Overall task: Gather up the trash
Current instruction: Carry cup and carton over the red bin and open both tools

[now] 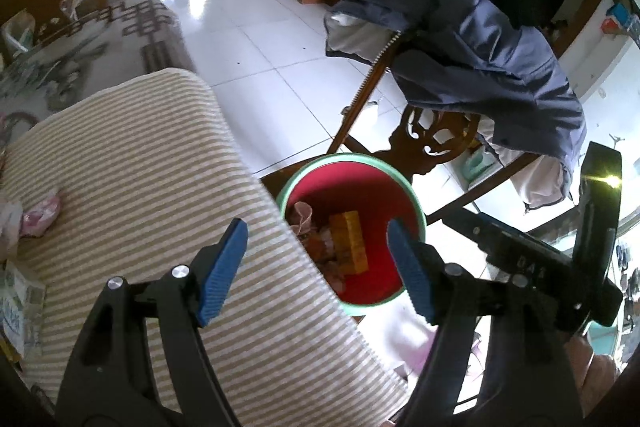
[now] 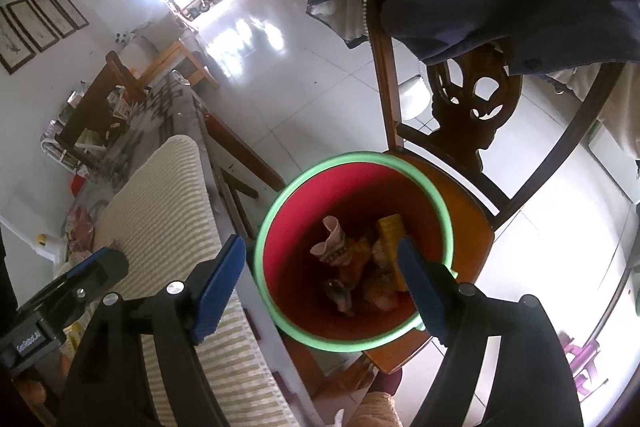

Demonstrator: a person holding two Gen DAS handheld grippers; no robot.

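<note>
Both grippers, left (image 1: pixel 316 267) and right (image 2: pixel 322 281), are hovering with jaws wide and empty above the trash bucket (image 2: pixel 280 223) on the chair seat (image 2: pixel 468 223); the right is nearer.

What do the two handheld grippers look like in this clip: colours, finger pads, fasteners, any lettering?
Both the left gripper and the right gripper have matte black bodies with angular arms, ribbed blue finger pads and round silver screw heads. The right gripper's body carries faint embossed letters in the left wrist view; a small white label sits on the left gripper's body in the right wrist view.

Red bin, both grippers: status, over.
Left gripper open, empty. Right gripper open, empty. Red bin on chair seat, trash inside. Nothing blocking.
</note>
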